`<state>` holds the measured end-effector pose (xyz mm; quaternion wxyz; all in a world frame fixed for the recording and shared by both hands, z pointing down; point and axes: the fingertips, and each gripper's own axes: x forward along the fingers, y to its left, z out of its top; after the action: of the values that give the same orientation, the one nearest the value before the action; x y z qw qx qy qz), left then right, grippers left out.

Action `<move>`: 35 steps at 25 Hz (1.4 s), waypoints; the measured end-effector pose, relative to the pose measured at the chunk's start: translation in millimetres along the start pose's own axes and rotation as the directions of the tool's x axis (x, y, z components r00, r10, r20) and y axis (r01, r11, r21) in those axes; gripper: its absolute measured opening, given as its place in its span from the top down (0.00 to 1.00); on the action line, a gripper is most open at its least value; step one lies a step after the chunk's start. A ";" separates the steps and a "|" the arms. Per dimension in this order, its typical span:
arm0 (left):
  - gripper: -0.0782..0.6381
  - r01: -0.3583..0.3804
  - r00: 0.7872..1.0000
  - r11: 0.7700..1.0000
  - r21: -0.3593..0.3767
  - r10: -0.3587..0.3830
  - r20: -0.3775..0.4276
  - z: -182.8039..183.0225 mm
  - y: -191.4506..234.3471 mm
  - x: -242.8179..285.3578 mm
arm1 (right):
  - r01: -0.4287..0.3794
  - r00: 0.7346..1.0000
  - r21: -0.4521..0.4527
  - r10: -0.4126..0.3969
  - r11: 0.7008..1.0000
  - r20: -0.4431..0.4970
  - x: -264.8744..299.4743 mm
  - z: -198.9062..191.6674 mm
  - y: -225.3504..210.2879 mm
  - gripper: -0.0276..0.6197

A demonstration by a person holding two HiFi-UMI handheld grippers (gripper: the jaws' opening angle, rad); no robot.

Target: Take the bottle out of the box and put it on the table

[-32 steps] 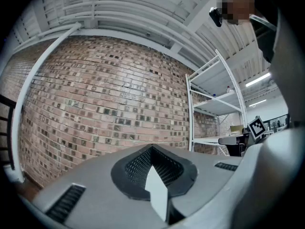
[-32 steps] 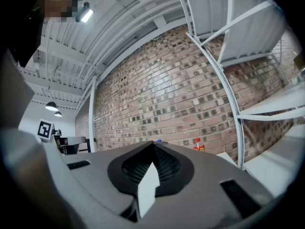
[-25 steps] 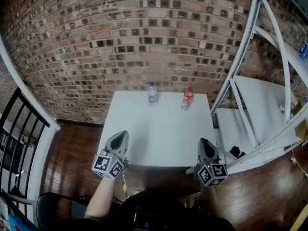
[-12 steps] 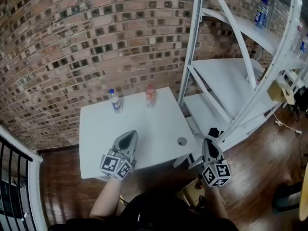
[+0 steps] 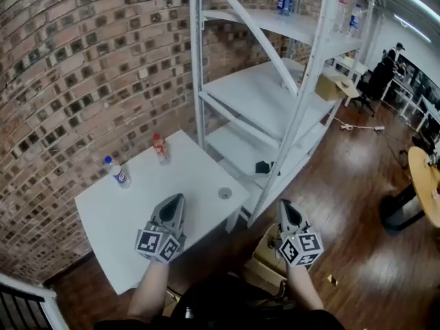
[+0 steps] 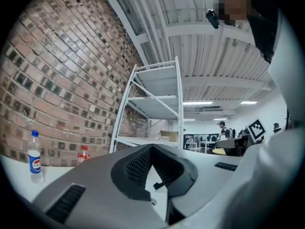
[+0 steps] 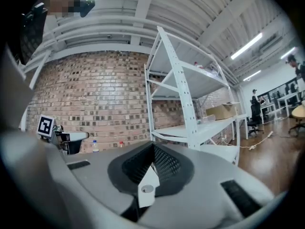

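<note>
While two bottles stand upright near the white table's (image 5: pixel 110 218) far edge, a blue-capped bottle (image 5: pixel 118 173) on the left and a red-capped bottle (image 5: pixel 160 148) apart to its right, the left gripper (image 5: pixel 177 199) hovers over the table's near side, jaws pressed together on nothing. Beside the table rises a white shelf rack (image 5: pixel 261 88). The right gripper (image 5: pixel 284 205) (likewise closed and empty) hangs above a partly hidden cardboard box (image 5: pixel 267 253) on the floor.
</note>
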<state>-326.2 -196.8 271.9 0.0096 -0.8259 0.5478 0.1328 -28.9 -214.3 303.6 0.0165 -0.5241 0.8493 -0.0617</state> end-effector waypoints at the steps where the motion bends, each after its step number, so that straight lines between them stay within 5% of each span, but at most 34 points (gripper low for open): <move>1: 0.88 0.026 1.000 1.000 -0.012 -0.026 -0.007 -3.6 -4.5 1.1 | 0.026 1.000 0.000 -0.026 1.000 -0.001 -11.2 -1.6 -0.2 0.95; 11: 0.88 0.278 0.958 0.958 -0.061 -0.282 -0.050 -23.5 -71.2 2.3 | 0.247 0.969 0.012 -0.247 0.969 -0.009 -116.8 -24.3 -0.8 0.95; 21: 0.88 0.386 0.921 0.919 -0.077 -0.389 -0.023 -23.3 -116.7 19.1 | 0.326 0.945 -0.013 -0.325 0.945 0.035 -158.2 -13.3 -9.6 0.95; 35: 0.88 0.615 0.779 0.777 -0.134 -0.625 -0.050 -57.5 -240.7 47.4 | 0.585 0.807 0.065 -0.588 0.809 0.061 -273.4 -26.2 -67.2 0.95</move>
<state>-78.5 -152.7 285.3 -0.0177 -0.9647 0.2368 0.1142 151.5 2.2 327.8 0.0410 -0.7620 0.6434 -0.0613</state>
